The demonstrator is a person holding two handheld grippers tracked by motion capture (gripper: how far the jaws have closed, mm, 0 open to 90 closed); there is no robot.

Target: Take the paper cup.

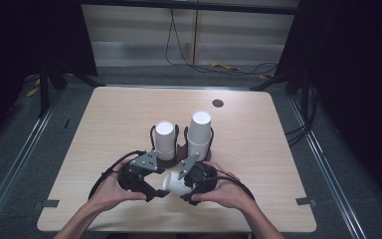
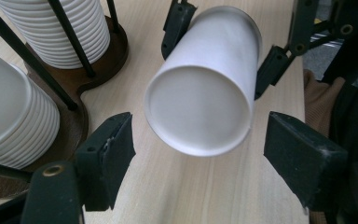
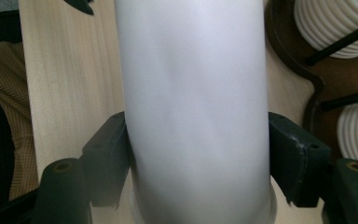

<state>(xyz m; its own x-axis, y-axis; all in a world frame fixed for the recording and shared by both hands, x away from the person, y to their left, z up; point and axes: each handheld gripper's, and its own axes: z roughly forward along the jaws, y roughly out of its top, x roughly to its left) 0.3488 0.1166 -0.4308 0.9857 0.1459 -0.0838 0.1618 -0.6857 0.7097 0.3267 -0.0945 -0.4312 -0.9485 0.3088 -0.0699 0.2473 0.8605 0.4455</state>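
White paper is what I work with: one plain white paper cup [image 1: 175,184] lies on its side above the pale wooden table [image 1: 258,149], between my two grippers near the table's front edge.

From above, my left gripper [image 1: 155,191] sits just left of the cup's closed base. Its own camera shows what the overhead cannot: the pads stand apart on either side of the base [image 2: 199,107], clear of it.

My right gripper [image 3: 198,158] is clamped on the cup's wall near the rim, which its own camera shows plainly, both pads pressed against the white side.

Behind the cup, a dark wooden holder with black wire posts [image 1: 180,149] carries two stacks of ribbed white cups [image 1: 199,133].
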